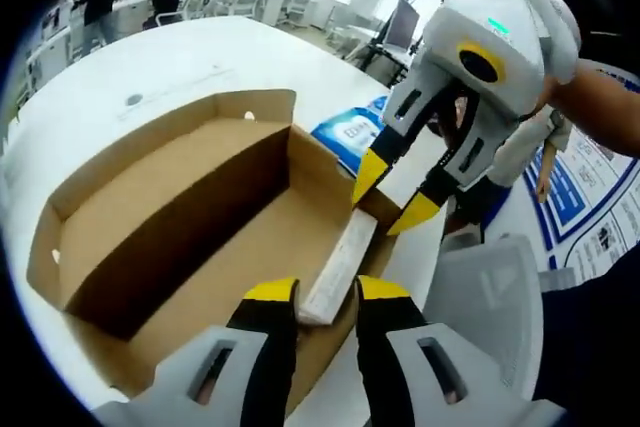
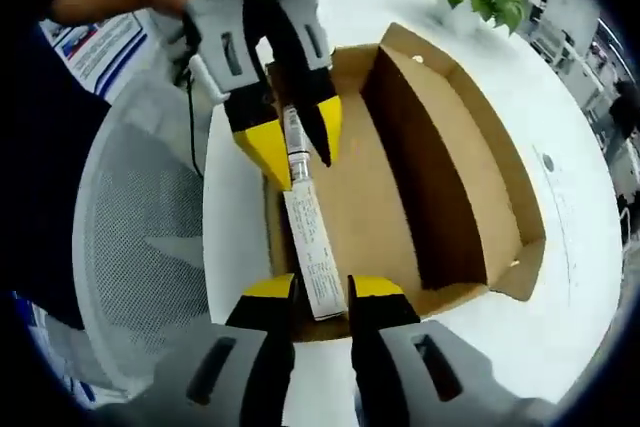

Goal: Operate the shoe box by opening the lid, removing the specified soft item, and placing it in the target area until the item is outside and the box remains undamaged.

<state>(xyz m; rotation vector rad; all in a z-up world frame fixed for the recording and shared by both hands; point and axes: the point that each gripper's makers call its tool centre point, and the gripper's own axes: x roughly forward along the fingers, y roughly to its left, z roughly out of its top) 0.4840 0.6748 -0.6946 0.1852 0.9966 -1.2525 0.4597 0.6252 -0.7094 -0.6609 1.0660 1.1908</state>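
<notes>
Box (image 1: pixel 180 217) wall's white strip (image 1: pixel 338 267) spans both tools: left tool (image 1: pixel 327 292) and right tool (image 2: pixel 320 289) each pinch an end.

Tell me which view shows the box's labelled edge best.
The right gripper view: the white label runs lengthwise between both grippers, print visible. The left gripper view shows it foreshortened and blurred, between the left gripper and right gripper.

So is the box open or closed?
Open. The shoe box shows its bare brown inside, and both grippers hold its near wall, which bears a white label.
</notes>
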